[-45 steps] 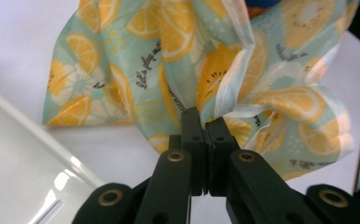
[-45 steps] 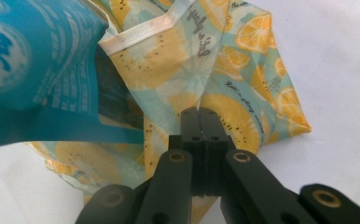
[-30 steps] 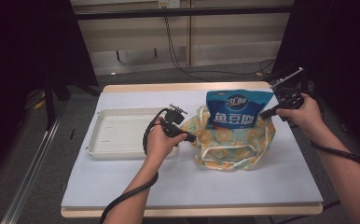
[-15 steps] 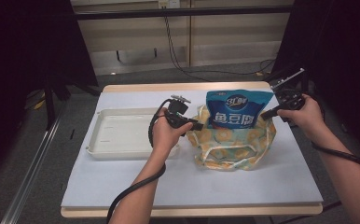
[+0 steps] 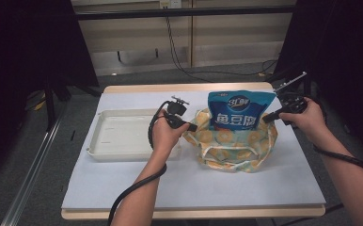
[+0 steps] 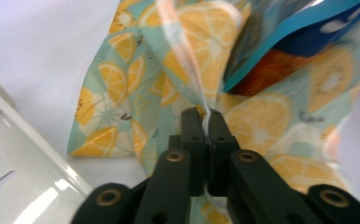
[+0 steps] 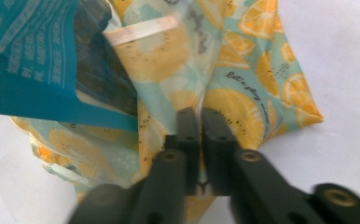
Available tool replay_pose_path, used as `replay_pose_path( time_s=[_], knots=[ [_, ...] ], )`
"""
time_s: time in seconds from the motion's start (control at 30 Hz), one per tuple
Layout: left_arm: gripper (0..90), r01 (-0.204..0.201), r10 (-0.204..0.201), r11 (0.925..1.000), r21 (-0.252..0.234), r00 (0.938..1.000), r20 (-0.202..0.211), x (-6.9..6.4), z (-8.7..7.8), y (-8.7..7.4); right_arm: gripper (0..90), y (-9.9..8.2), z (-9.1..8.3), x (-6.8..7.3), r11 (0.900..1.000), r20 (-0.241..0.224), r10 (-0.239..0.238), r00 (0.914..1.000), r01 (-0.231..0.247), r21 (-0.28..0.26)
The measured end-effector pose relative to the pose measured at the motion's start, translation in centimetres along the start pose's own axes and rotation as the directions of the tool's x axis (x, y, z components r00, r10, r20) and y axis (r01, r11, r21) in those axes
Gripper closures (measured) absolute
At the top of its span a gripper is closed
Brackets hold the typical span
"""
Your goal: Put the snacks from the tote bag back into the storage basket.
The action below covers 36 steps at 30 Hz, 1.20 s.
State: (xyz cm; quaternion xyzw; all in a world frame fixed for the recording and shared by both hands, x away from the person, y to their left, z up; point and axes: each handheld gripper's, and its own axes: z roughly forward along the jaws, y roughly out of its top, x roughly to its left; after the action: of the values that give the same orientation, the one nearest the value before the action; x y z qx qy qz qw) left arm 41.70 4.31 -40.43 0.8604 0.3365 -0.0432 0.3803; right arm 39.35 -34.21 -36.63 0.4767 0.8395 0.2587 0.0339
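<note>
Citrus-print bag [image 5: 236, 143]: my left gripper [image 6: 205, 122] and right gripper [image 7: 195, 122] pinch its rim at nine and three o'clock; spread evenly, keeping blue pouch [image 5: 238, 109] upright.

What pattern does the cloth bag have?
Orange slices on pale teal cloth bag, clearest in the left gripper view.

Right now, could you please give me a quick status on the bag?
Left hand-held gripper and right hand-held gripper each pinch the fruit-print bag rim. Blue snack pouch upright inside. White tray alongside, nothing blocking.
</note>
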Motion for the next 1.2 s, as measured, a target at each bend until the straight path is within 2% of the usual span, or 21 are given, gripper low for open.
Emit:
replay_pose_path(
  time_s=[0.07,0.1,0.17,0.2,0.23,0.33,0.37,0.47,0.53,0.57,0.6,0.63,0.67,0.73,0.77,0.8,0.83,0.9,1.03,1.07,1.2],
  knots=[
    [66.1,-0.012,0.012,0.9999,0.0,0.9999,-0.005,-0.1,-0.6,0.2,75.5,0.0,-0.4,0.0,1.0,0.01,-0.007,0.9999,0.007,-0.002],
    [60.5,0.016,-0.015,0.9996,-0.025,0.9998,0.012,-0.3,-0.7,0.3,72.1,-0.1,-0.6,0.0,1.0,0.018,-0.009,0.9998,0.009,-0.002],
    [50.6,0.012,-0.011,0.9997,-0.021,0.9992,0.04,-0.3,-1.1,0.4,64.3,-0.2,-1.1,0.1,0.9999,0.028,-0.009,0.9996,0.009,-0.005],
    [47.2,0.027,-0.026,0.9992,-0.03,0.9991,0.033,-0.5,-1.2,0.4,61.9,-0.2,-1.3,0.2,0.9999,0.031,-0.009,0.9995,0.009,-0.005],
    [43.5,-0.008,0.008,1.0,-0.006,0.9997,0.025,-0.4,-1.5,0.5,58.1,-0.3,-1.4,0.2,0.9997,0.037,-0.023,0.9991,0.023,-0.009],
    [33.7,0.017,-0.016,0.9995,-0.027,0.9998,0.014,-0.8,-1.9,0.7,48.1,-0.6,-1.7,0.6,0.9992,0.055,-0.04,0.9977,0.04,0.007],
    [31.9,-0.01,0.011,0.9999,-0.012,0.9997,0.02,-0.8,-2.1,0.7,44.6,-0.7,-1.9,0.6,0.9988,0.059,-0.048,0.9971,0.047,0.01],
    [29.6,-0.043,0.043,0.9989,0.018,0.999,0.015,-1.0,-2.6,1.0,36.6,-1.1,-2.3,1.0,0.9996,0.054,-0.03,0.9981,0.03,0.001],
    [28.1,-0.029,0.029,0.9996,0.005,0.9995,0.009,-1.4,-2.8,1.2,31.7,-1.3,-2.5,1.2,0.9995,0.06,-0.032,0.9977,0.032,-0.003],
    [27.5,-0.061,0.061,0.9979,0.024,0.9981,0.012,-1.3,-3.0,1.4,28.9,-1.5,-2.6,1.3,0.9992,0.064,-0.039,0.9972,0.039,0.005],
    [27.0,-0.063,0.063,0.9977,0.024,0.998,0.008,-1.4,-3.1,1.5,27.1,-1.6,-2.6,1.5,0.9991,0.067,-0.042,0.9969,0.041,0.007],
    [26.7,-0.038,0.038,0.9993,0.0,0.9993,0.008,-1.7,-3.1,1.6,25.5,-1.8,-2.6,1.7,0.9991,0.071,-0.041,0.9966,0.04,0.013],
    [26.1,-0.077,0.077,0.9967,0.025,0.997,0.01,-1.6,-3.4,1.7,24.1,-2.0,-2.7,1.7,0.9988,0.073,-0.048,0.9962,0.047,0.014],
    [25.1,-0.067,0.067,0.9976,0.015,0.9977,0.009,-1.9,-3.5,1.9,20.4,-2.4,-2.8,1.9,0.999,0.067,-0.043,0.9968,0.042,0.014],
    [25.0,-0.089,0.089,0.9956,0.028,0.996,0.007,-1.8,-3.6,2.1,19.2,-2.7,-2.8,2.0,0.9988,0.066,-0.046,0.9967,0.045,0.015],
    [24.5,-0.064,0.064,0.9979,0.011,0.9979,0.006,-2.0,-3.6,2.2,18.1,-2.9,-2.8,2.1,0.9988,0.064,-0.047,0.9969,0.046,0.015],
    [23.7,-0.086,0.086,0.9959,0.028,0.9963,0.006,-1.9,-3.7,2.3,17.0,-3.1,-2.9,2.1,0.999,0.058,-0.043,0.9974,0.043,0.011],
    [23.6,-0.1,0.1,0.9943,0.037,0.995,0.007,-2.1,-3.7,2.6,15.6,-3.6,-3.0,2.2,0.9992,0.046,-0.04,0.9981,0.04,0.007],
    [23.2,-0.087,0.087,0.9961,0.015,0.9962,0.012,-2.5,-3.7,2.9,11.8,-4.5,-2.8,2.7,0.9979,0.048,-0.057,0.9972,0.056,0.032],
    [22.4,-0.102,0.102,0.9945,0.021,0.9947,0.014,-2.5,-3.7,3.0,12.2,-4.7,-2.7,2.8,0.998,0.046,-0.054,0.9975,0.053,0.034],
    [21.8,-0.105,0.104,0.9944,0.016,0.9944,0.017,-2.9,-3.8,3.4,10.4,-5.3,-2.4,3.3,0.9969,0.05,-0.072,0.9962,0.07,0.036]
  ],
)
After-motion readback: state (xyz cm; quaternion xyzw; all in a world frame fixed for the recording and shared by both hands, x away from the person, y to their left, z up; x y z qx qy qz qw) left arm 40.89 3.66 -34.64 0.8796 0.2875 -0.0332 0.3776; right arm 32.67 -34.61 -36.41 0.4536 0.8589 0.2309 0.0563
